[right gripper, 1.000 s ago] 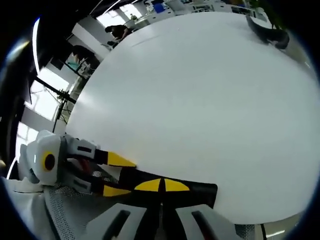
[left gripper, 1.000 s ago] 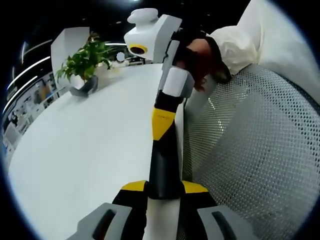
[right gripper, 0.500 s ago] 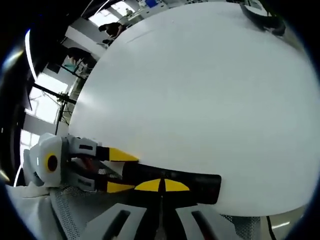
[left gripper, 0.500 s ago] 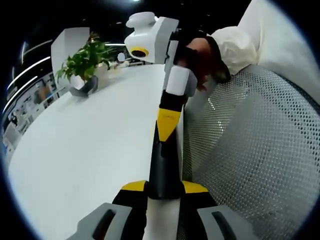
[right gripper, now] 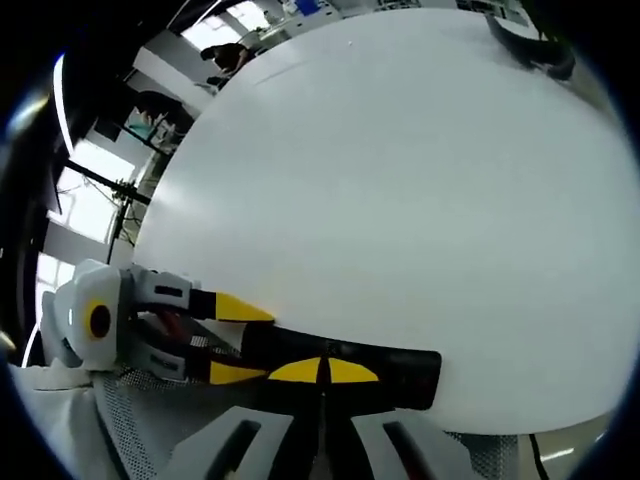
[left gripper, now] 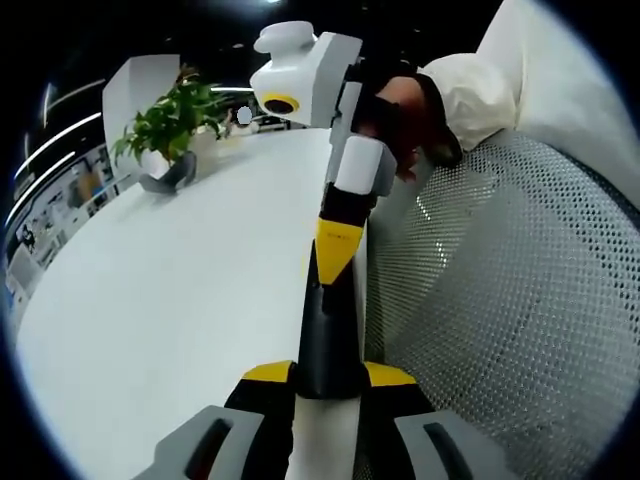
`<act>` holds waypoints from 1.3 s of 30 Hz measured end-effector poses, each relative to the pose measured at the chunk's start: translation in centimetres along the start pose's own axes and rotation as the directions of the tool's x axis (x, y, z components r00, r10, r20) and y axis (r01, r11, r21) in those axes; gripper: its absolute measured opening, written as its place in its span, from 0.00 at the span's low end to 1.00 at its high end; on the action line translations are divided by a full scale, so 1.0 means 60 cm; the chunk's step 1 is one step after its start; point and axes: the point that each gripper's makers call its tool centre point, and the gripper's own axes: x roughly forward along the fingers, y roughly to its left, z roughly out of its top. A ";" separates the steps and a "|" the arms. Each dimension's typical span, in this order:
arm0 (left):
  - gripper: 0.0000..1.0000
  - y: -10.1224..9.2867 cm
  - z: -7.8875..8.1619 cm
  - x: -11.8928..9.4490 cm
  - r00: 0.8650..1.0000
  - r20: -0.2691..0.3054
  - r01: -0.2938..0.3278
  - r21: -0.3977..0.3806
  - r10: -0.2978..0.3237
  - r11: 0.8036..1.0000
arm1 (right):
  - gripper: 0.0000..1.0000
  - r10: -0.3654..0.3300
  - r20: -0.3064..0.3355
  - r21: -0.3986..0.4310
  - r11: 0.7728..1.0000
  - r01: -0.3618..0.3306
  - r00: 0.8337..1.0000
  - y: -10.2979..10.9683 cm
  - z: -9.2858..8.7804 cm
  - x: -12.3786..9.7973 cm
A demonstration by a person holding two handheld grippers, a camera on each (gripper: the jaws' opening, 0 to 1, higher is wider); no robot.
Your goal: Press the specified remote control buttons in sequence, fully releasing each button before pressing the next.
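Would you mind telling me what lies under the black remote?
The remote lies at the white table's near edge, and both tongs hold it. Beside the table is a mesh chair. The remote hides the surface directly beneath it.

Your remote control (left gripper: 328, 345) is black. Both grippers carry yellow jaw tips on grey-and-white bodies. The counter (left gripper: 180, 290) is plain white; the chair mesh (left gripper: 500, 290) is white with dotted holes. The plant (left gripper: 170, 115) is green.

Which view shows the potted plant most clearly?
The left gripper view shows the potted plant best: green leaves and a grey pot stand on the white table, toward its far end. The right gripper view shows just a dark pot-like shape at its top edge.
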 end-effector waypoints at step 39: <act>0.25 0.001 0.000 0.001 1.000 -0.001 0.000 0.002 0.000 1.000 | 0.00 0.035 -0.053 0.099 0.995 -0.030 0.998 0.001 -0.013 -0.006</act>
